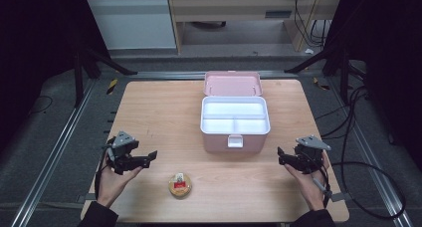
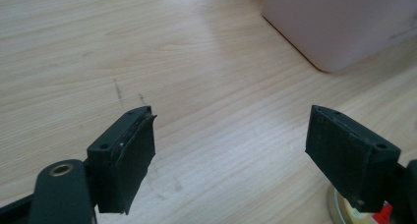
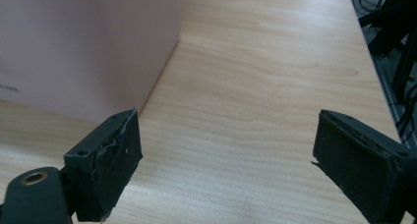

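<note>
A pink box (image 1: pixel 234 118) stands open at the table's middle, its lid tipped back and its white divided tray bare. A small round tin (image 1: pixel 180 185) with a red label lies near the front edge. My left gripper (image 1: pixel 149 157) is held open at the front left, jaws wide apart over bare wood, with the tin's edge (image 2: pixel 339 211) low at the right behind its right jaw. My right gripper (image 1: pixel 281 155) is held open at the front right, nothing between its jaws. The box's pink wall (image 3: pixel 83 47) sits to their left.
The wooden table (image 1: pixel 164 112) has bare room on both sides of the box. Black cables (image 1: pixel 358 137) trail off the right edge to the floor. Dark stand legs and metal rails flank the table. A white cabinet stands behind.
</note>
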`<control>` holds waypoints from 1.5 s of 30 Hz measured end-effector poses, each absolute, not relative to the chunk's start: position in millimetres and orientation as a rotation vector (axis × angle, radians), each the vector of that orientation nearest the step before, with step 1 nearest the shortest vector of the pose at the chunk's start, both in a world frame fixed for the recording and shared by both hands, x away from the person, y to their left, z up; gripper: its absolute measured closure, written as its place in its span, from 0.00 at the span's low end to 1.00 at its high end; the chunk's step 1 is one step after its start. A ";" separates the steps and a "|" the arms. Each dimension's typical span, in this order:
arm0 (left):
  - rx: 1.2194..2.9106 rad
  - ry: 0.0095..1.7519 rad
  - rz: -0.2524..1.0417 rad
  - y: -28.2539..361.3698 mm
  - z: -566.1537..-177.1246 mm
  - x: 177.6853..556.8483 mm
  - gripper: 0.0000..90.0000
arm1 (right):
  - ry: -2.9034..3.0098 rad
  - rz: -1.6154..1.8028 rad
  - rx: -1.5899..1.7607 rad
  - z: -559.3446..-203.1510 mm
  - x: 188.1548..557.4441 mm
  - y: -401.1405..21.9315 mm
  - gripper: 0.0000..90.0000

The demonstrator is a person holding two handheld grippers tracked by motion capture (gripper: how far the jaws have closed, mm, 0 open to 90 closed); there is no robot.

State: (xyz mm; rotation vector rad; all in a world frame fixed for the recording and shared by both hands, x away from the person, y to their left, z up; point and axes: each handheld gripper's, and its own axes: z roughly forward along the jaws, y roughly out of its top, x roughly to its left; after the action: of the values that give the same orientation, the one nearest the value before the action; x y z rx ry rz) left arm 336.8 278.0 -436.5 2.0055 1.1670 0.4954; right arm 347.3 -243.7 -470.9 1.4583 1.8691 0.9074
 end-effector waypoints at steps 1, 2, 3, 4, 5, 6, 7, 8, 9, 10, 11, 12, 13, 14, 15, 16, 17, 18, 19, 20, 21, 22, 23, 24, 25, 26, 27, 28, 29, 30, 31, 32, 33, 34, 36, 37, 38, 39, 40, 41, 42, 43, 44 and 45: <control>2.020 1.157 0.493 275.1 -436.6 335.9 0.21 | 1.875 0.899 1.464 -472.3 347.7 -243.6 0.12; 2.020 1.157 0.493 275.1 -436.6 335.9 0.21 | 1.882 0.888 1.462 -473.3 347.9 -243.7 0.12; 2.042 1.144 0.482 269.8 -436.9 334.4 0.21 | 1.890 0.880 1.462 -474.2 348.0 -243.7 0.12; 2.042 1.144 0.482 269.8 -436.9 334.4 0.21 | 1.890 0.880 1.462 -474.2 348.0 -243.7 0.12; 2.054 1.135 0.468 266.5 -437.3 333.4 0.21 | 1.888 0.871 1.461 -474.9 348.0 -243.5 0.12; 2.064 1.126 0.458 262.2 -437.7 332.0 0.20 | 1.895 0.868 1.459 -475.6 347.3 -244.2 0.11; 2.064 1.126 0.458 262.2 -437.7 332.0 0.20 | 1.895 0.868 1.459 -475.6 347.3 -244.2 0.11; 2.075 1.116 0.447 258.2 -437.8 330.7 0.20 | 1.898 0.867 1.465 -476.6 346.7 -245.1 0.11; 2.075 1.116 0.447 258.2 -437.8 330.7 0.20 | 1.898 0.867 1.465 -476.6 346.7 -245.1 0.11; 2.083 1.105 0.437 254.8 -438.3 328.8 0.20 | 1.905 0.860 1.469 -478.0 346.6 -246.2 0.11; 2.083 1.105 0.437 254.8 -438.3 328.8 0.20 | 1.910 0.859 1.470 -478.5 346.2 -246.8 0.11; 2.099 1.093 0.424 251.1 -440.0 325.7 0.19 | 1.907 0.855 1.470 -479.4 345.7 -247.2 0.11; 2.112 1.086 0.416 248.8 -441.2 324.0 0.19 | 1.909 0.849 1.465 -480.1 344.9 -247.6 0.10; 2.130 1.080 0.405 246.4 -442.3 322.4 0.19 | 1.908 0.845 1.464 -480.5 344.6 -247.9 0.10; 2.130 1.080 0.405 246.4 -442.3 322.4 0.18 | 1.908 0.845 1.464 -480.5 344.6 -247.9 0.10; 2.149 1.069 0.393 243.7 -443.3 320.4 0.18 | 1.909 0.846 1.466 -480.6 344.7 -248.2 0.10; 2.167 1.058 0.381 241.7 -443.8 318.8 0.18 | 1.907 0.849 1.471 -480.6 345.2 -248.1 0.10; 2.189 1.044 0.368 238.8 -444.3 316.2 0.17 | 1.912 0.849 1.466 -480.7 345.6 -247.2 0.10; 2.189 1.044 0.368 238.8 -444.3 316.2 0.17 | 1.912 0.849 1.466 -480.7 345.6 -247.2 0.10; 2.201 1.033 0.357 236.9 -444.7 314.9 0.17 | 1.913 0.850 1.464 -481.0 345.5 -246.1 0.10; 2.211 1.025 0.348 235.4 -445.1 314.4 0.18 | 1.924 0.846 1.453 -481.5 345.5 -245.4 0.10; 2.221 1.015 0.340 232.5 -445.9 314.3 0.18 | 1.932 0.835 1.448 -482.9 346.0 -244.4 0.10; 2.221 1.015 0.340 232.5 -445.9 314.3 0.17 | 1.932 0.835 1.448 -482.9 346.0 -244.4 0.10; 2.237 0.999 0.321 229.8 -447.0 314.4 0.17 | 1.938 0.830 1.447 -484.0 346.6 -244.5 0.10; 2.237 0.999 0.321 229.8 -447.0 314.4 0.17 | 1.938 0.830 1.447 -484.0 346.6 -244.5 0.10; 2.244 0.994 0.313 228.5 -447.8 314.4 0.17 | 1.939 0.829 1.451 -484.4 346.7 -244.4 0.10; 2.252 0.988 0.305 227.1 -448.8 314.5 0.17 | 1.937 0.826 1.454 -484.9 346.8 -244.4 0.10; 2.261 0.982 0.294 225.2 -450.0 314.5 0.17 | 1.943 0.826 1.451 -485.2 346.9 -244.9 0.10; 2.267 0.982 0.284 223.5 -450.9 314.5 0.16 | 1.944 0.828 1.454 -485.7 347.3 -245.1 0.10; 2.278 0.976 0.262 220.2 -452.4 313.8 0.16 | 1.950 0.823 1.457 -486.4 347.6 -245.1 0.10; 2.278 0.976 0.262 220.2 -452.4 313.8 0.15 | 1.950 0.823 1.457 -486.4 347.6 -245.1 0.10; 2.290 0.969 0.257 217.6 -453.5 313.0 0.15 | 1.950 0.822 1.459 -486.7 347.7 -244.9 0.10; 2.300 0.962 0.252 215.4 -454.6 312.5 0.15 | 1.951 0.820 1.455 -487.1 347.7 -244.8 0.10; 2.313 0.954 0.244 212.7 -455.9 311.8 0.15 | 1.953 0.820 1.456 -487.2 347.7 -244.6 0.10; 2.331 0.944 0.235 209.3 -457.7 311.0 0.14 | 1.956 0.819 1.455 -487.1 347.6 -244.6 0.10; 2.336 0.939 0.230 207.5 -458.9 310.7 0.14 | 1.958 0.819 1.452 -487.1 347.6 -244.7 0.10; 2.343 0.934 0.225 205.6 -460.0 310.4 0.14 | 1.956 0.820 1.456 -487.2 347.7 -244.7 0.10; 2.348 0.933 0.222 204.2 -461.1 310.1 0.14 | 1.956 0.820 1.456 -487.2 347.7 -244.7 0.10; 2.362 0.927 0.213 201.9 -462.7 309.9 0.14 | 1.955 0.821 1.459 -487.4 347.8 -244.5 0.10; 2.373 0.923 0.208 199.8 -463.9 309.6 0.14 | 1.963 0.820 1.458 -487.6 348.0 -244.8 0.10; 2.386 0.916 0.204 198.0 -465.0 309.4 0.14 | 1.968 0.816 1.460 -488.4 348.2 -244.5 0.09; 2.402 0.911 0.197 195.2 -467.1 309.3 0.14 | 1.975 0.814 1.457 -488.8 348.3 -244.3 0.09; 2.413 0.908 0.193 193.9 -468.3 309.4 0.14 | 1.978 0.811 1.456 -489.0 348.4 -244.1 0.09; 2.413 0.908 0.193 193.9 -468.3 309.4 0.13 | 1.978 0.811 1.456 -489.0 348.4 -244.1 0.09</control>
State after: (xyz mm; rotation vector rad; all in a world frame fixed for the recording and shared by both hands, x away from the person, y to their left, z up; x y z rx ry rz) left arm 309.4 193.9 -468.3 2.4134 0.9077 0.1930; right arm 348.4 -244.1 -489.0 1.4556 1.9777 0.8114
